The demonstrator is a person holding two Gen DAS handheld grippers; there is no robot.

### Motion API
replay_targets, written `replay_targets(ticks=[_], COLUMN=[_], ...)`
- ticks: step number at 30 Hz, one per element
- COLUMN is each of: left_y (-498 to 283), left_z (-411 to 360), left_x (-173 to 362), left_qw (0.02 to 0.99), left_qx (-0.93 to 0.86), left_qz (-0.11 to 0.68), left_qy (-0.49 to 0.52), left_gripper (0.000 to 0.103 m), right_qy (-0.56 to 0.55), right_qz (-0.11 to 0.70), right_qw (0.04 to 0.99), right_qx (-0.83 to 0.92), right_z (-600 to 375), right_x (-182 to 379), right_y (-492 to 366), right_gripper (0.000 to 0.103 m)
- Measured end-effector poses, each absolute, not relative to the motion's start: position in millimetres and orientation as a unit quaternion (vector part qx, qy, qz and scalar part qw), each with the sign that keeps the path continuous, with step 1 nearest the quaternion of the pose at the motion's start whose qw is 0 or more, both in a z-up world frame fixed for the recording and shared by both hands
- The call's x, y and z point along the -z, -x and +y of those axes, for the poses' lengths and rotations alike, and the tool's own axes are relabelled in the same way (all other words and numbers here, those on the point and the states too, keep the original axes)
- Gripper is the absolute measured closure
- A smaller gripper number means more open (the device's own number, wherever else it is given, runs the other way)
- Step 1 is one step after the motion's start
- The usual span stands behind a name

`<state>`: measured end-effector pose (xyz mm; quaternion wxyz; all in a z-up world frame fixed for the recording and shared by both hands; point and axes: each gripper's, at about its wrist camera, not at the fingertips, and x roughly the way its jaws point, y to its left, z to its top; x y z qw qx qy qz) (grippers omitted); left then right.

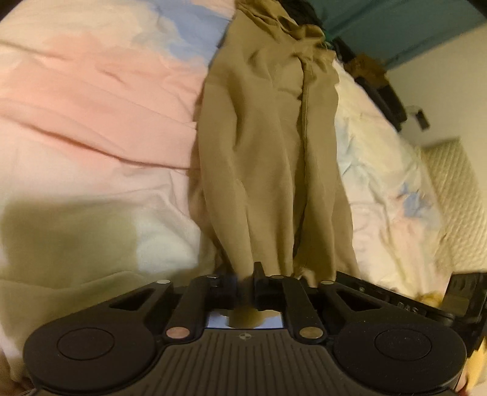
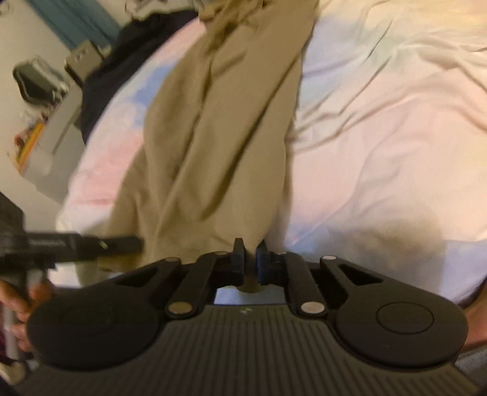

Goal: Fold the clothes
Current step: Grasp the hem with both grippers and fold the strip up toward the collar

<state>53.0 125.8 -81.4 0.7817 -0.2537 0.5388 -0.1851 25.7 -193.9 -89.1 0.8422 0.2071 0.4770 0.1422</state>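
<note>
A tan garment [image 1: 268, 146] stretches in long folds away from me over the bed. My left gripper [image 1: 245, 281] is shut on its near edge, with cloth pinched between the jaws. In the right wrist view the same tan garment [image 2: 219, 128] runs up and away, and my right gripper [image 2: 250, 254] is shut on its near edge too. The two grippers sit close side by side: the left one [image 2: 76, 243] shows at the left of the right wrist view, and the right one [image 1: 426, 301] at the lower right of the left wrist view.
The bed is covered by a wrinkled pastel sheet [image 1: 91, 100] in pink, blue and white. A dark garment [image 2: 121, 54] lies at the bed's far side. A teal curtain [image 1: 395, 27] and a cluttered grey side table [image 2: 54, 115] stand beyond the bed.
</note>
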Motion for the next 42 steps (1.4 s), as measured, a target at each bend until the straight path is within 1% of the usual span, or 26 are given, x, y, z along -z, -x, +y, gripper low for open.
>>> replay_targets(ticks=[6,12,15,21,24,29,37,42], left_y=[-32,0,23,89,109,84,-41,-114], left_z=[132,141,143,150,149,137,112,99], left_x=[39,-4,-7,0,2,-16,-55,-50], left_qw=[0.796,0.805,0.799,0.782,0.776,0.799,0.848,0.876], left_qx=[0.233,0.249,0.25,0.239,0.233,0.232,0.196,0.165], left_qz=[0.455,0.383,0.376,0.383,0.387,0.383,0.381,0.361], left_qy=[0.325,0.378,0.396,0.43,0.44,0.402,0.312,0.274], left_gripper=[0.095,0.096,0.097,0.097,0.097,0.097,0.096,0.096], right_qy=[-0.269,-0.283,-0.287,-0.294,-0.305,-0.304,-0.296,-0.268], right_qz=[0.411,0.354,0.33,0.344,0.339,0.317,0.297,0.284], right_qw=[0.859,0.878,0.885,0.879,0.878,0.888,0.902,0.918], right_qx=[-0.143,-0.155,-0.16,-0.152,-0.147,-0.139,-0.106,-0.07], right_z=[-225,-247,-257,-271,-277,-280,-276,-260], right_x=[42,-1,-18,-5,0,-5,-7,7], right_y=[-12,19,36,93,112,85,-42,-119], right_gripper=[0.094,0.095,0.095,0.095,0.095,0.095,0.095,0.095])
